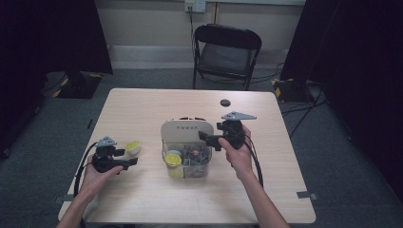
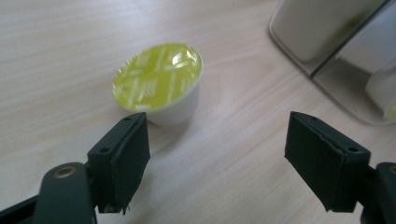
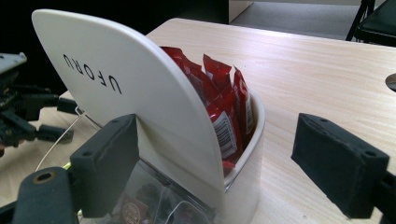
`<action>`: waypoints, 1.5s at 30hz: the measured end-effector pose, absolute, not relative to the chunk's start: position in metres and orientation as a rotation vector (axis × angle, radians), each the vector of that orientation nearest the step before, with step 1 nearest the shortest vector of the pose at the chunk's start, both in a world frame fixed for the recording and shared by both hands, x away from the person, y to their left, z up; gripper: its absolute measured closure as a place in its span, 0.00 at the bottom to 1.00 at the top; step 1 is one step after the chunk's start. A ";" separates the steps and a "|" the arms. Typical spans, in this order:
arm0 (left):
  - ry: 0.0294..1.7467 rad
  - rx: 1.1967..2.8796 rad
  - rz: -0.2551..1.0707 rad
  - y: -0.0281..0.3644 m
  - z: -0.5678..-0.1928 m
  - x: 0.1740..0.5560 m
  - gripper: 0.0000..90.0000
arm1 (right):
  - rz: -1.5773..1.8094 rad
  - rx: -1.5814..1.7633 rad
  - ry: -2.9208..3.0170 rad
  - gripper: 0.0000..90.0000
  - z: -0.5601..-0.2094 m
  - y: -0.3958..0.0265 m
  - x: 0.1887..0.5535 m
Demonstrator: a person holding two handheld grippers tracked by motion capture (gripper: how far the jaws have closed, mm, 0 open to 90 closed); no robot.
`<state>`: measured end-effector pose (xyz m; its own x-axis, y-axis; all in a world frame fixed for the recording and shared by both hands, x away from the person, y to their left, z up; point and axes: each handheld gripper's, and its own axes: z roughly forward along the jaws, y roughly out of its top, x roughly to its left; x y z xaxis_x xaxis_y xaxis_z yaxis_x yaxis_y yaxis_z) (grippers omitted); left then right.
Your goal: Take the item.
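A white capsule with a yellow-green foil lid (image 2: 159,79) stands on the wooden table (image 1: 142,109), left of a white organiser box (image 1: 186,130) marked UFORU. My left gripper (image 2: 217,163) is open just short of the capsule (image 1: 132,147), its jaws wide apart with nothing between them. My right gripper (image 3: 233,163) is open beside the box's back compartment, which holds red sachets (image 3: 219,98). In the high view the left gripper (image 1: 128,162) lies at the table's left and the right gripper (image 1: 209,137) at the box's right side. The clear front section holds more capsules (image 1: 173,159).
A small dark round disc (image 1: 225,102) lies on the table behind the box. A black folding chair (image 1: 225,52) stands beyond the far edge. Cables trail from both grippers toward the person's forearms.
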<state>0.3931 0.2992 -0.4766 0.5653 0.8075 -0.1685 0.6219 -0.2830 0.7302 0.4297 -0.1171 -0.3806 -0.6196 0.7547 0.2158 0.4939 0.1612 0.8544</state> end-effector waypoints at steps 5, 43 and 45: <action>1.104 2.031 0.303 0.291 -0.480 0.386 0.24 | 1.455 1.206 2.170 0.16 -0.379 -0.118 0.429; 1.044 2.112 0.461 0.276 -0.502 0.389 0.18 | 1.580 1.067 2.263 0.44 -0.368 -0.116 0.408; 1.044 2.112 0.461 0.276 -0.502 0.389 0.18 | 1.579 1.061 2.273 0.44 -0.368 -0.116 0.407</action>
<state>0.3889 0.2762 -0.5017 0.6073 0.7945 0.0000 0.5354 -0.4092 0.7388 0.4071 -0.1156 -0.3684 -0.7301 0.6386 0.2431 0.4506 0.1824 0.8739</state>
